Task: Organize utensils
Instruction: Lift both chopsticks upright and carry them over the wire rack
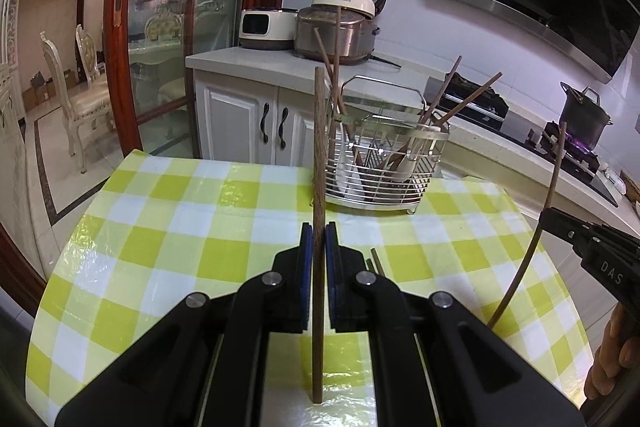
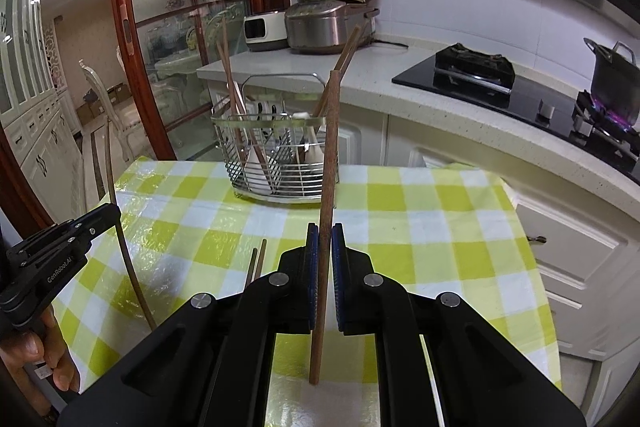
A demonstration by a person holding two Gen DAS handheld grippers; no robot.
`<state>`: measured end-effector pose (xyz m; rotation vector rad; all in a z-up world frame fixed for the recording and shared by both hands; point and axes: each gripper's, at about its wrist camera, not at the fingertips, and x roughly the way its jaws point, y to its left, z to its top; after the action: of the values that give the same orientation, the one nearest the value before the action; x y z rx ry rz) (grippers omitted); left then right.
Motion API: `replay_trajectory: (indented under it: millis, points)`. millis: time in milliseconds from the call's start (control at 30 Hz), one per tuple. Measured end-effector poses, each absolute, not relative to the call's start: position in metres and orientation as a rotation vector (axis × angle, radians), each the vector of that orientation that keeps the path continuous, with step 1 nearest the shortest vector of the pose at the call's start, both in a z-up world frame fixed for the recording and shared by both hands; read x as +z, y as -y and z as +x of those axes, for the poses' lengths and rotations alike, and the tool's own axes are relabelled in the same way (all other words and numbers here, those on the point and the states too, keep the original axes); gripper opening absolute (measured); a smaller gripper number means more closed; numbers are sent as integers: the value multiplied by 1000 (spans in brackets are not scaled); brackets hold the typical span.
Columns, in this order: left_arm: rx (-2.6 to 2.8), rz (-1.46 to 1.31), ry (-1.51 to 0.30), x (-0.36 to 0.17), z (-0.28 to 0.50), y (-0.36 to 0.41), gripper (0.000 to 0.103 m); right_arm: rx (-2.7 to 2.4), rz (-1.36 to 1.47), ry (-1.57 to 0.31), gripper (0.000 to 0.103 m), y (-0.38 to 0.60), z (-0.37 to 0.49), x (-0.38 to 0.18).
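Observation:
My left gripper (image 1: 319, 233) is shut on a brown wooden chopstick (image 1: 319, 155) that stands nearly upright between its blue pads. My right gripper (image 2: 325, 235) is shut on a second wooden chopstick (image 2: 330, 155), also upright. Each gripper with its chopstick shows at the edge of the other view: the right gripper (image 1: 560, 223) and the left gripper (image 2: 102, 215). Beyond both, a wire utensil basket (image 1: 384, 163) (image 2: 276, 163) holds several chopsticks and white spoons. Two more chopsticks (image 1: 374, 263) (image 2: 256, 265) lie on the checked tablecloth, partly hidden behind the gripper bodies.
The table (image 1: 180, 227) carries a yellow-and-white checked cloth (image 2: 420, 227). Behind it a counter holds rice cookers (image 1: 340, 31) (image 2: 324, 23) and a stove with a pot (image 2: 614, 83) over a lit flame. A wood-framed glass door (image 1: 160, 27) stands at the left. A hand (image 2: 36, 355) grips the left handle.

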<state>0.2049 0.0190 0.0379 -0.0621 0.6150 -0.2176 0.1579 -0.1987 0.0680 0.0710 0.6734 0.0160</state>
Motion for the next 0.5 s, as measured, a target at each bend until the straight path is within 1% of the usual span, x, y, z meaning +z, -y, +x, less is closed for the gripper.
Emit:
replay_trajectory:
  millis: [500]
  points:
    - [-226,-51,-592,45,198,-16,6,13,71,-652,9,200,151,73]
